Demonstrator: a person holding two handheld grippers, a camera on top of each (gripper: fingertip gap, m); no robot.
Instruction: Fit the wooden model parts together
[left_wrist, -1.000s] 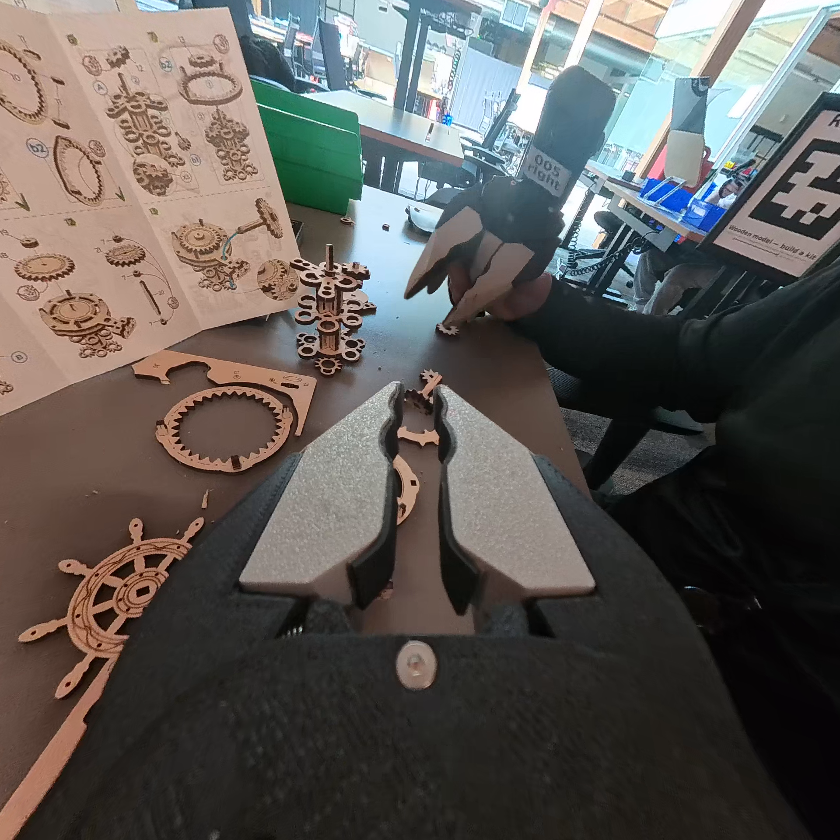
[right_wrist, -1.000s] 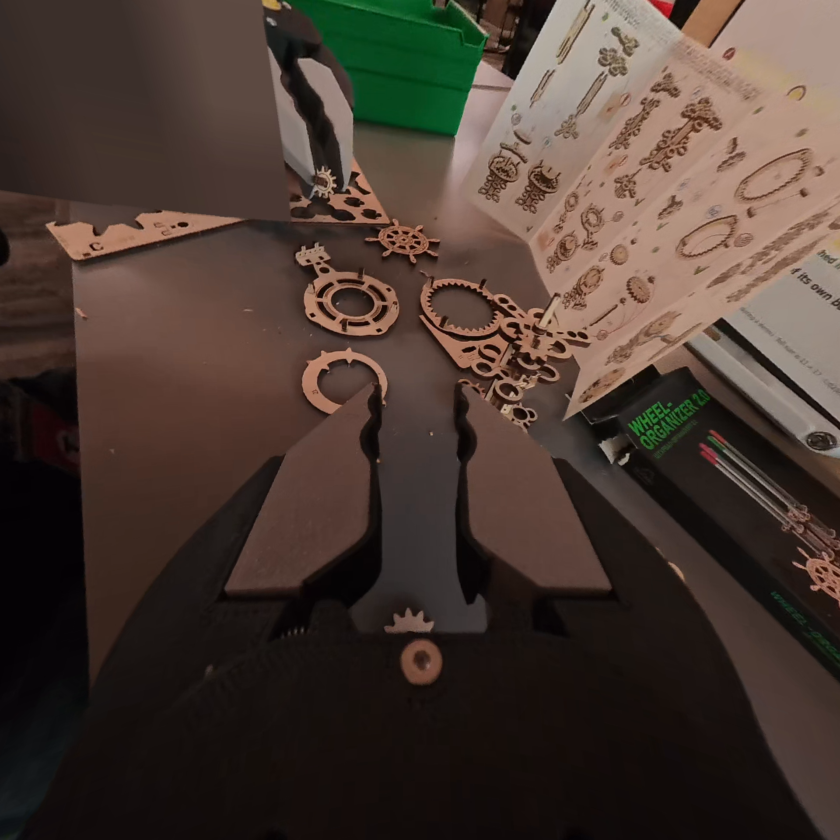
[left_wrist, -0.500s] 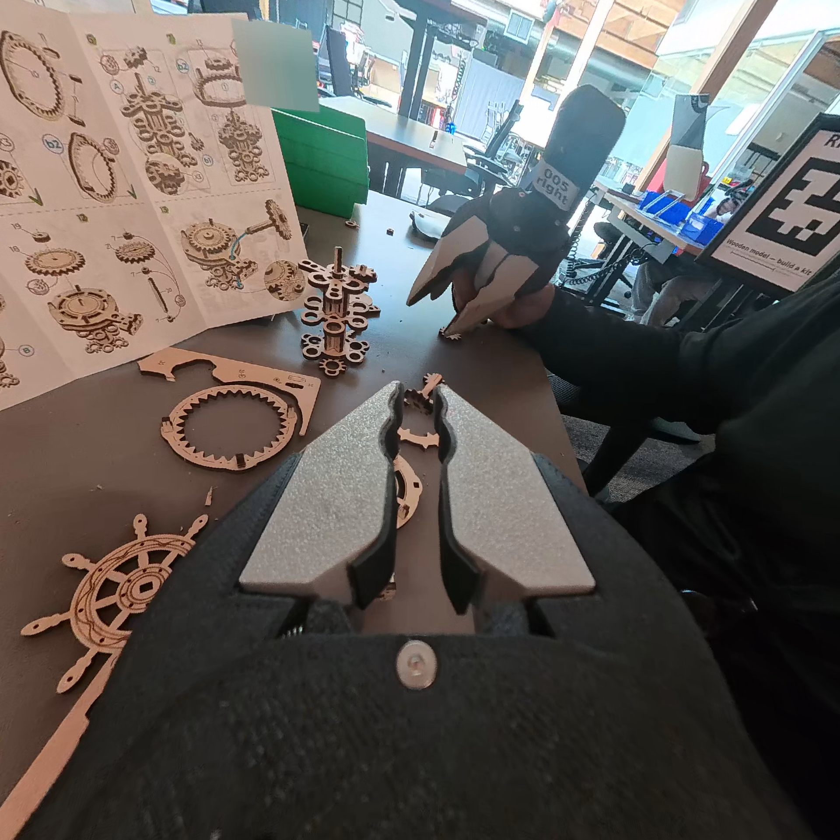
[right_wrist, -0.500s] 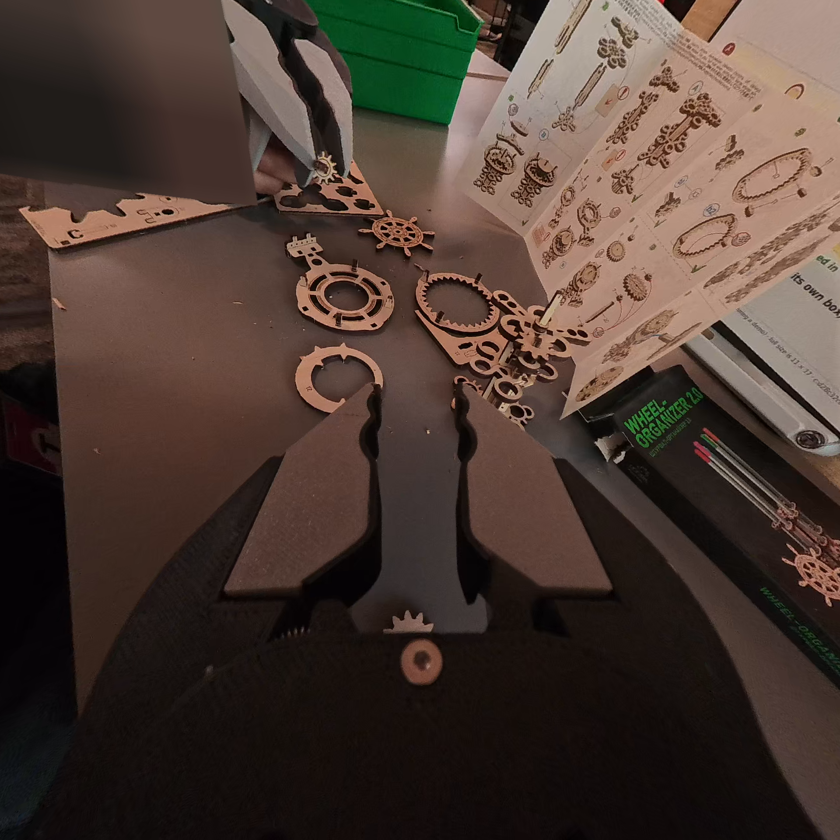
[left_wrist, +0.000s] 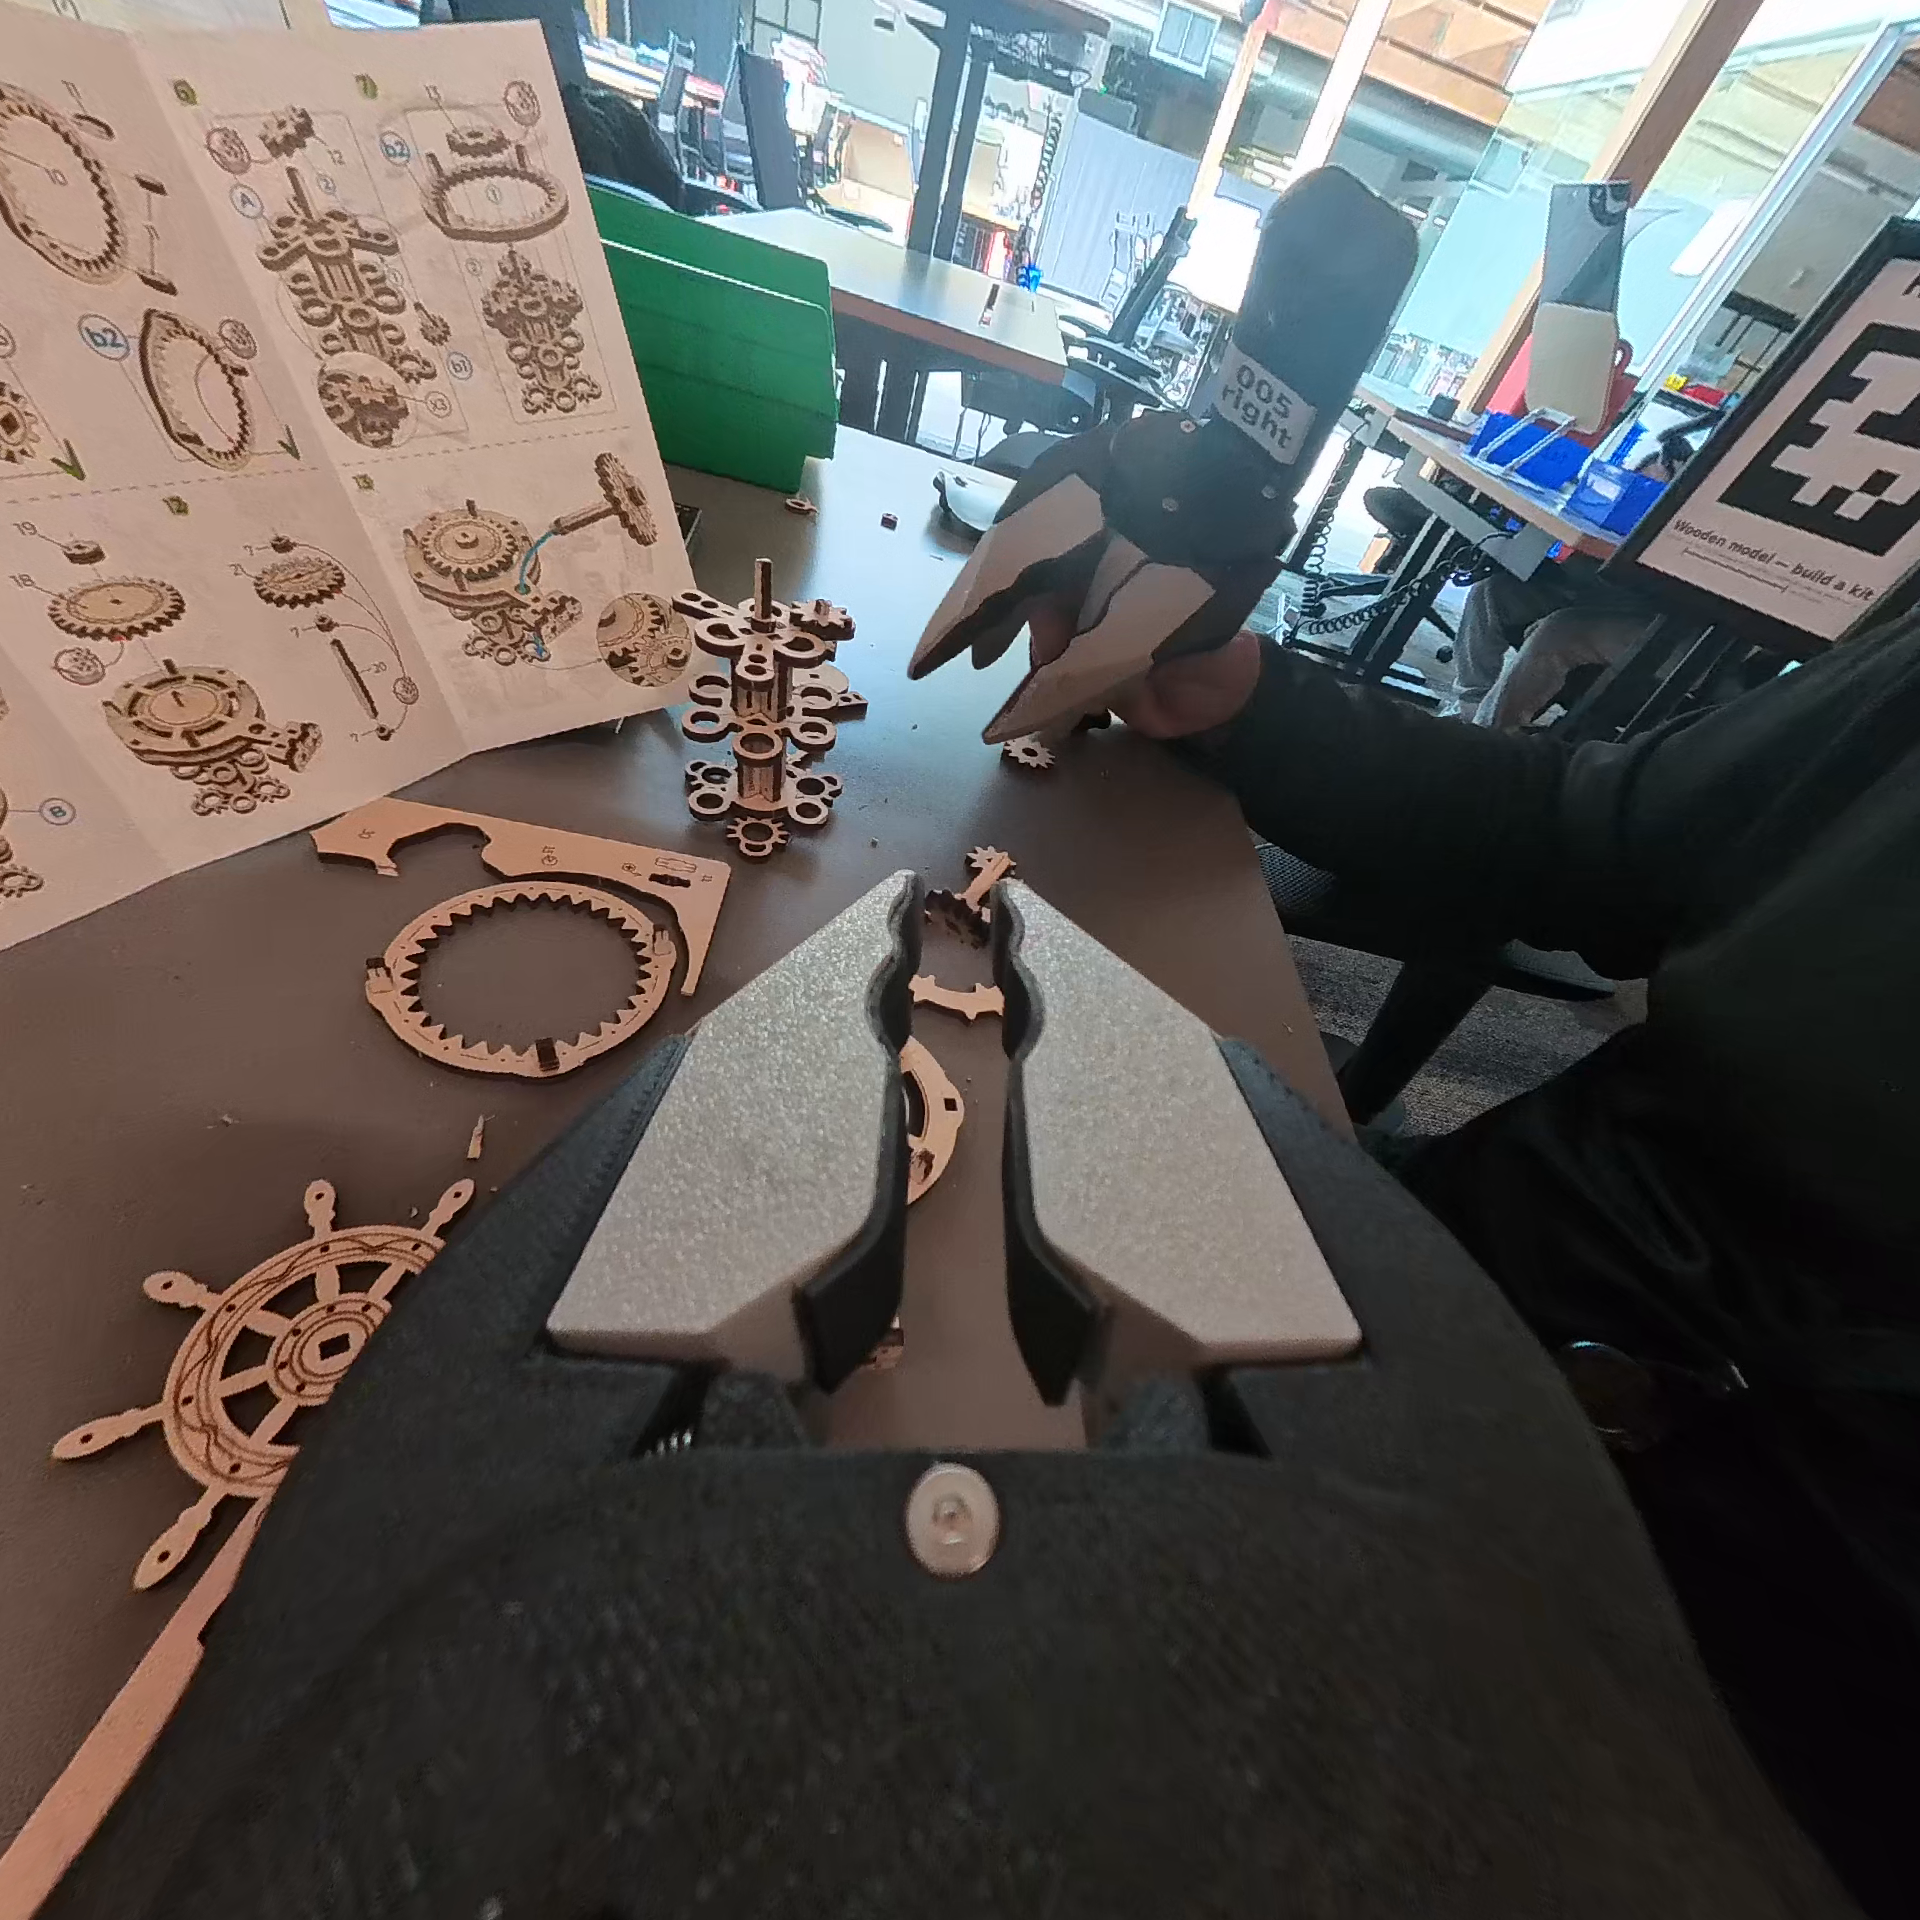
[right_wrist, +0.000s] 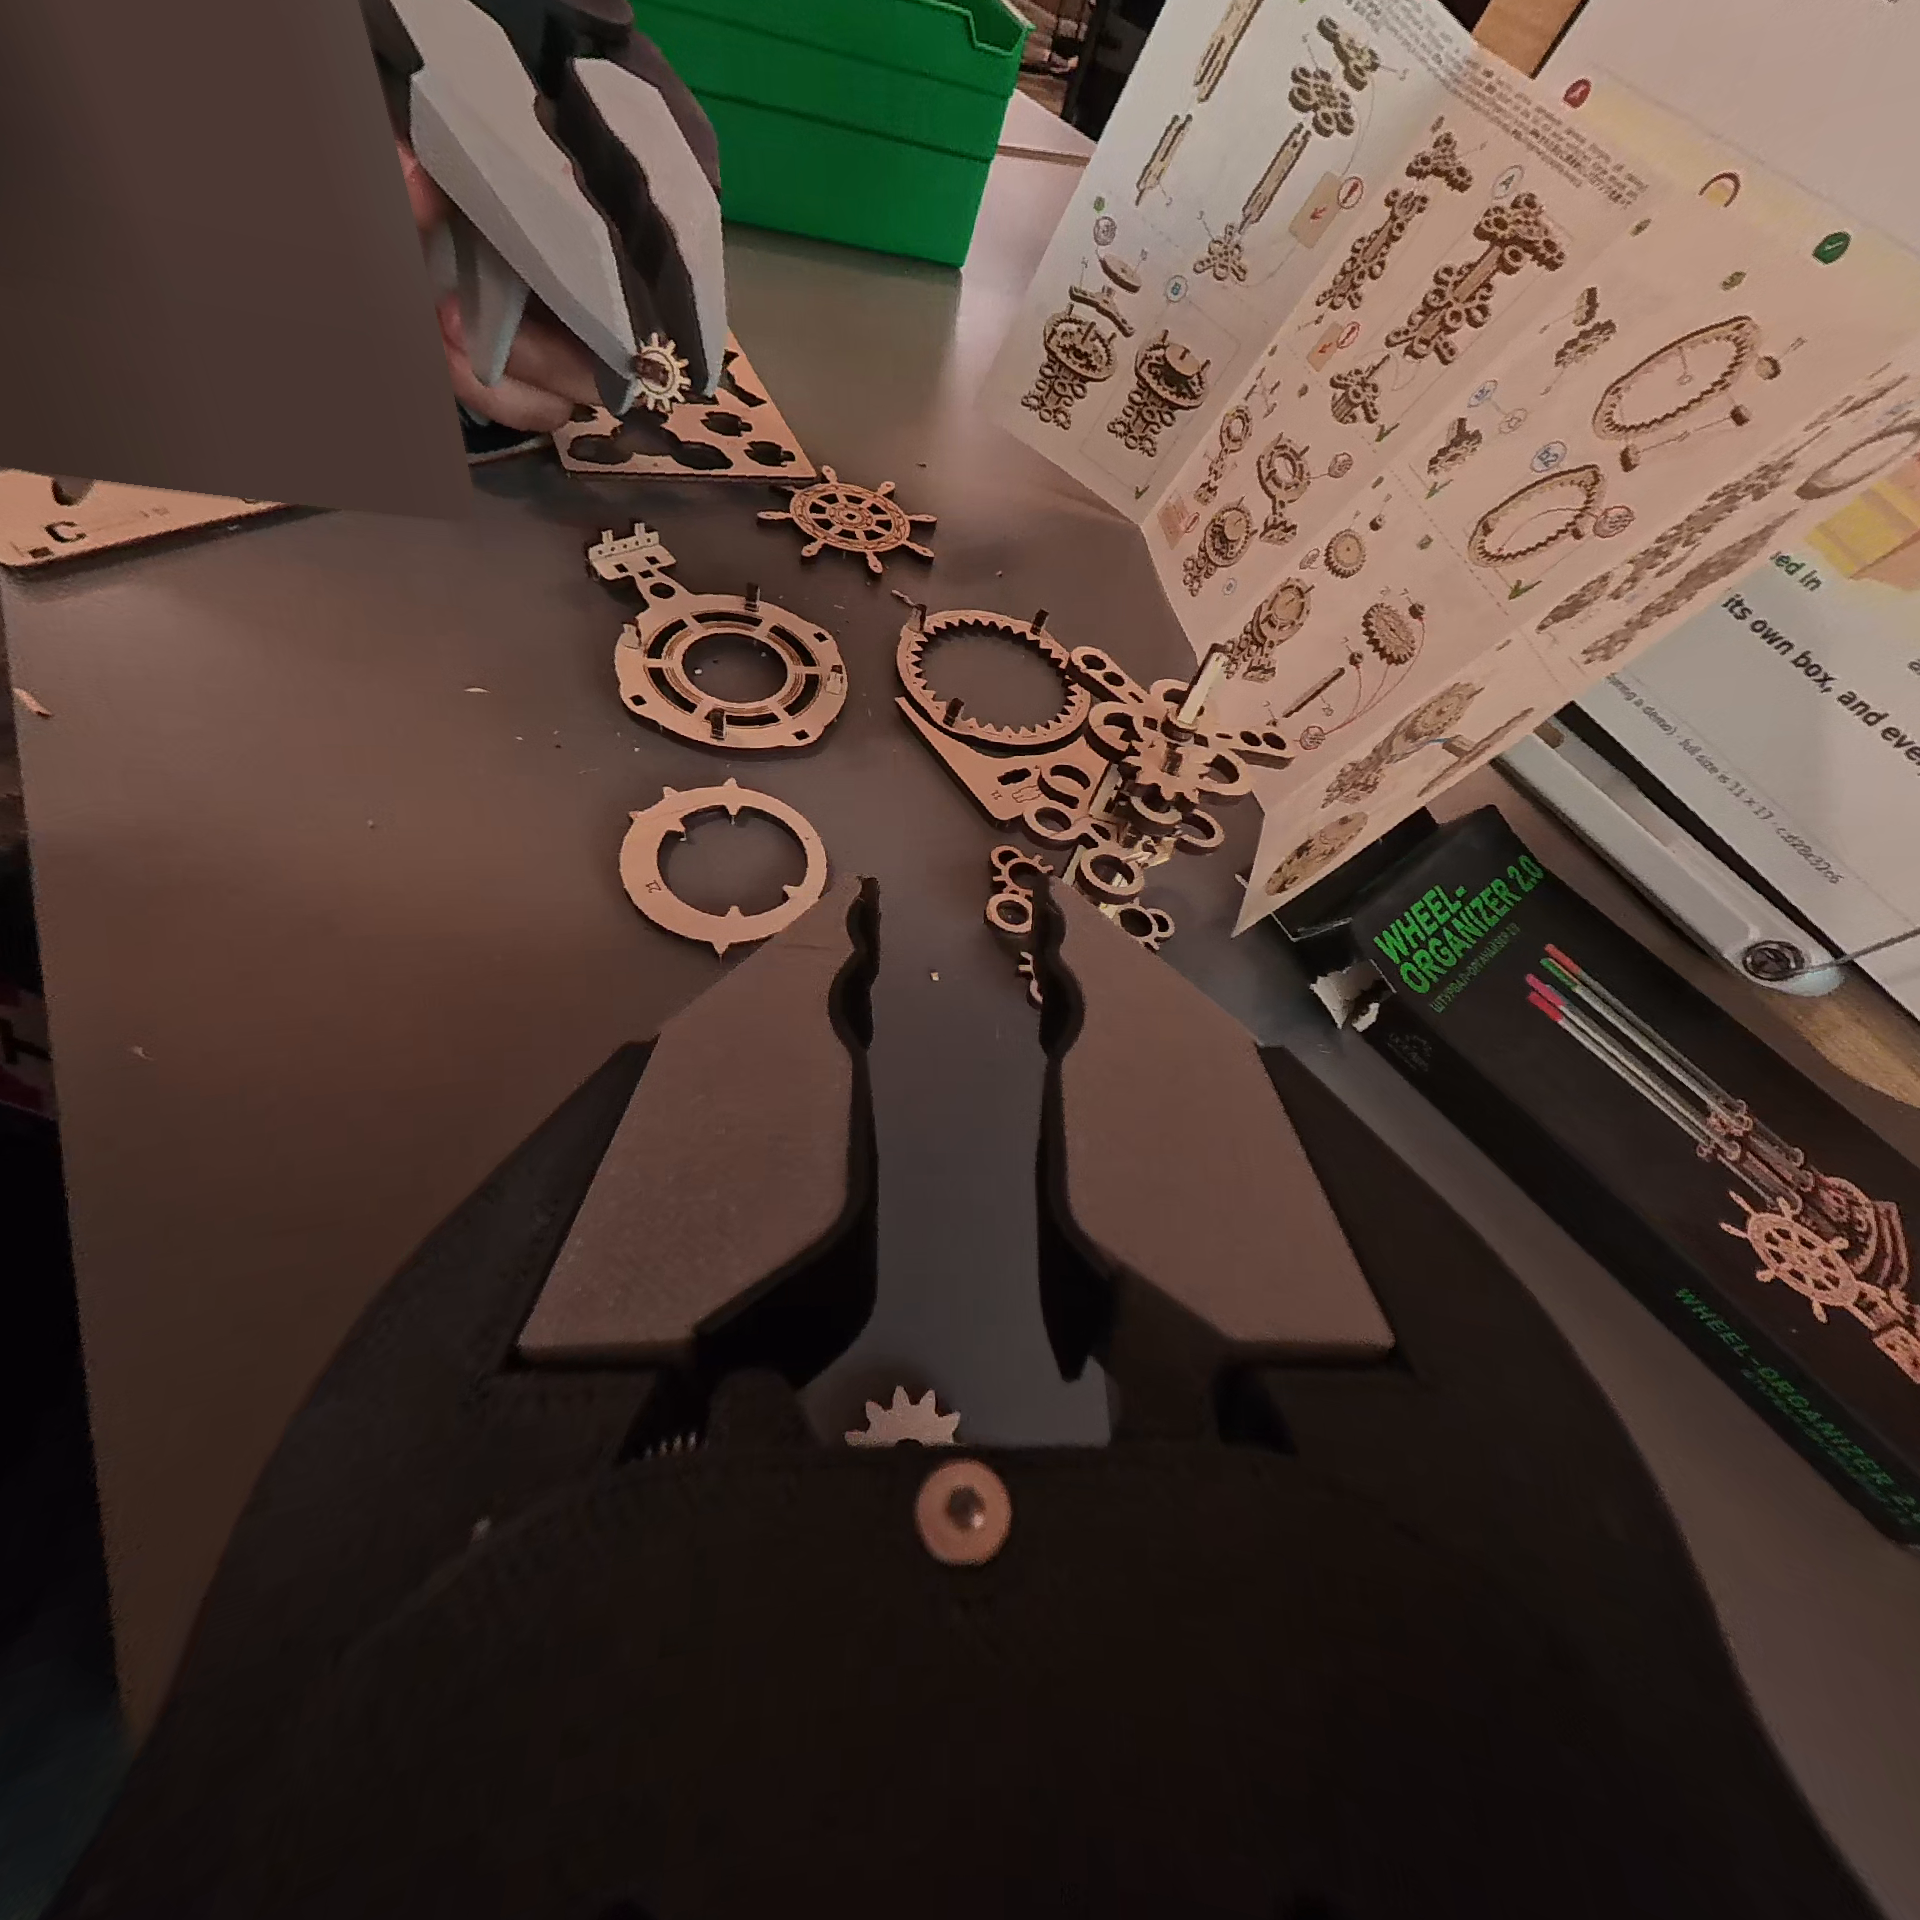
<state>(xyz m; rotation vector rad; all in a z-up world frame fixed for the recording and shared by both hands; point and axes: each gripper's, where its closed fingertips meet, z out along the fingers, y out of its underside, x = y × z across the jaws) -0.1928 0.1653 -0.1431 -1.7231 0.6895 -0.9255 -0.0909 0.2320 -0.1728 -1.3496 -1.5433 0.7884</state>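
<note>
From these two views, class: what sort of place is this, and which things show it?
Probably an open-plan office or workshop: rows of desks with office chairs behind, blue parts bins, and a table.

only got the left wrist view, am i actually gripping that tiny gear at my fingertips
Observer: Yes. The right wrist view shows the small toothed wooden gear pinched between the tips of the left hand-held gripper.
Operator: whats under it
Observer: A triangular wooden offcut sheet with cutouts lies on the dark table just below the gear in that view; whether they touch can't be judged.
Operator: right one holding anything
Observer: No. The right hand-held gripper is open with nothing between its fingers; another small pale gear lies on the table near their base.
</note>
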